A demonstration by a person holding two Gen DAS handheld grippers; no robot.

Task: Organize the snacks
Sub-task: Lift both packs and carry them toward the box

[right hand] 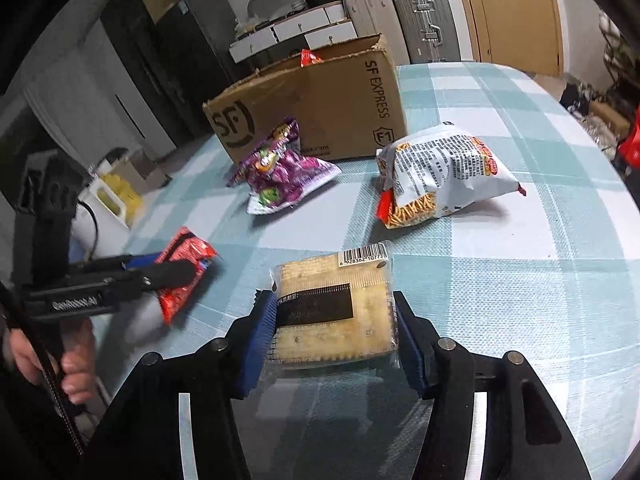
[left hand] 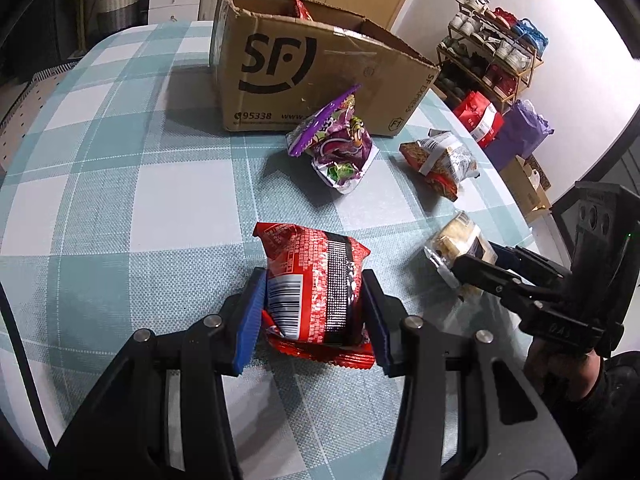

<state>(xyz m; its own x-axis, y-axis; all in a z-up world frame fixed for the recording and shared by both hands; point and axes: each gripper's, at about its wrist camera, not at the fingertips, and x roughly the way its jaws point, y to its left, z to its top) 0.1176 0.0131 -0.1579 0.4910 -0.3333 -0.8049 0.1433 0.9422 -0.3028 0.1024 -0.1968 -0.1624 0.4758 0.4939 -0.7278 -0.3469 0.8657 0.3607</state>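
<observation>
Left wrist view: left gripper (left hand: 314, 312), black frame, ribbed blue pads, clamped narrow on a red snack packet (left hand: 312, 280). The packet is crinkly glossy foil, pillow-shaped, with a white barcode panel and a black dotted stripe facing up; its lower crimped edge rests on the tablecloth (left hand: 120, 208). The cloth is a woven check in teal, pale blue and white. Behind stands an open corrugated cardboard box (left hand: 320, 76) with black SF print and torn, dented flaps; something red peeks over its rim. Just in front of the box is a purple foil packet (left hand: 336, 148), crumpled, silver inside showing at one end. To its right lies a noodle snack bag (left hand: 440, 164), red and white, wrinkled. At the right, the right gripper (left hand: 472, 268) reaches in from the side, its pads on a clear-wrapped cracker pack (left hand: 456, 244). A wire shoe rack (left hand: 492, 52) stands by the wall.

Right wrist view: right gripper (right hand: 334, 328) with blue ribbed pads pressed on both sides of the cracker pack (right hand: 336, 312), which is flat and square in clear film, showing pale perforated biscuits, a black label band and a barcode sticker at the far corner; it lies low on the tablecloth (right hand: 500, 280). The left gripper (right hand: 176, 276) is at the left, clamped on the red snack packet (right hand: 184, 268), a hand (right hand: 76, 364) below on its grip. Beyond lie the purple foil packet (right hand: 280, 168) and the puffy noodle snack bag (right hand: 440, 172) with its printed white back, both close before the cardboard box (right hand: 320, 108). Hard-shell ribbed suitcases (right hand: 400, 20) stand behind.
</observation>
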